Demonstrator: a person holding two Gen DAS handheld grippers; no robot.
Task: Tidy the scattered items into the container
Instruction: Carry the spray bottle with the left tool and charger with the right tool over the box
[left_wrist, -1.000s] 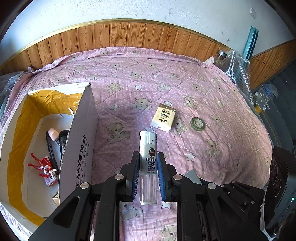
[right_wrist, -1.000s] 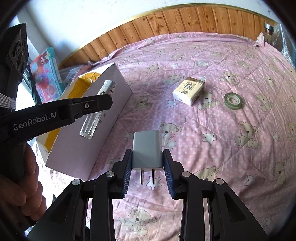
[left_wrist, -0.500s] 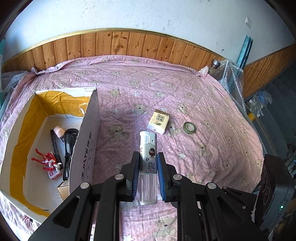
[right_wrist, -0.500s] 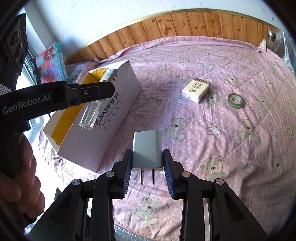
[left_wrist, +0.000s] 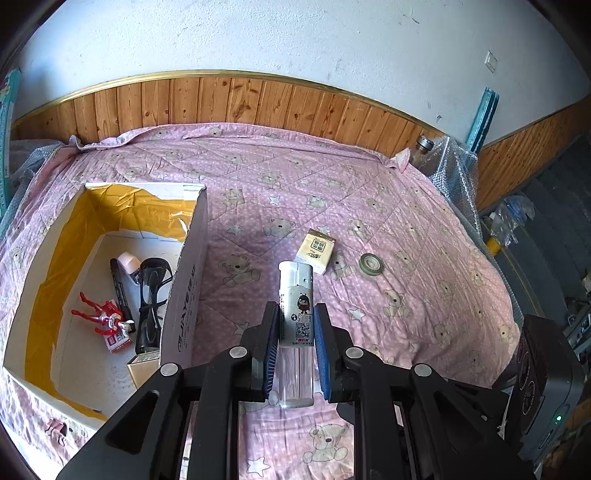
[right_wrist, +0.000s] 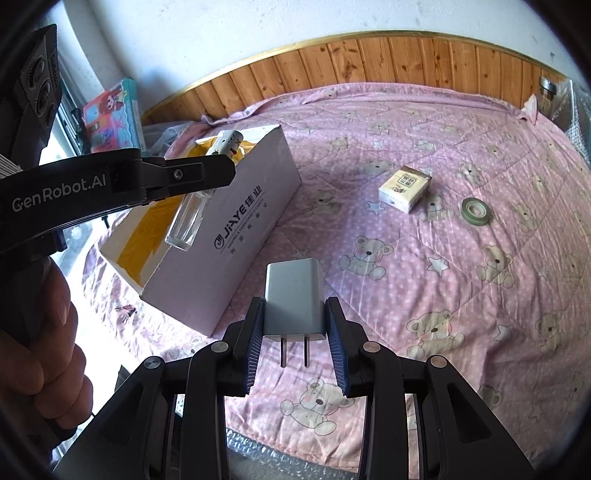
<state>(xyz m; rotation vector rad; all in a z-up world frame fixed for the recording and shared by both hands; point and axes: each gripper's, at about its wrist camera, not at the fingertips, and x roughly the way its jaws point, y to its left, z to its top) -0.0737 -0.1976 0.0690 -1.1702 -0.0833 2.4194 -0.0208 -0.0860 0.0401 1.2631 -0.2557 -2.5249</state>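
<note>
My left gripper (left_wrist: 295, 345) has its fingers (left_wrist: 269, 347) pinching a lighter (left_wrist: 296, 325) upright, clear body toward me, metal cap pointing away. My right gripper (right_wrist: 297, 338) has its fingers (right_wrist: 337, 350) pinching a white charger (right_wrist: 294, 301), prongs toward the camera. Both are held in the air above the pink bear-print bed (left_wrist: 369, 206). From the right wrist I see the left gripper side-on, a hand (right_wrist: 40, 339) around its handle, with the lighter over the near corner of the box (right_wrist: 236, 236).

The box sits open on the bed, left of the lighter in the left view, its white wall (left_wrist: 188, 284) facing me and yellow tape lining the inside. In it lie a red figure (left_wrist: 98, 314), a black marker (left_wrist: 120, 291), dark glasses (left_wrist: 151, 299) and what may be a small pale bottle (left_wrist: 129, 260); it is too small to be sure.

Farther out on the bed, well apart from the box, lie a cream pack (left_wrist: 316, 251) and, just beside it, a green tape roll (left_wrist: 370, 264). Behind the bed runs a wood-panelled wall (left_wrist: 258, 103).
</note>
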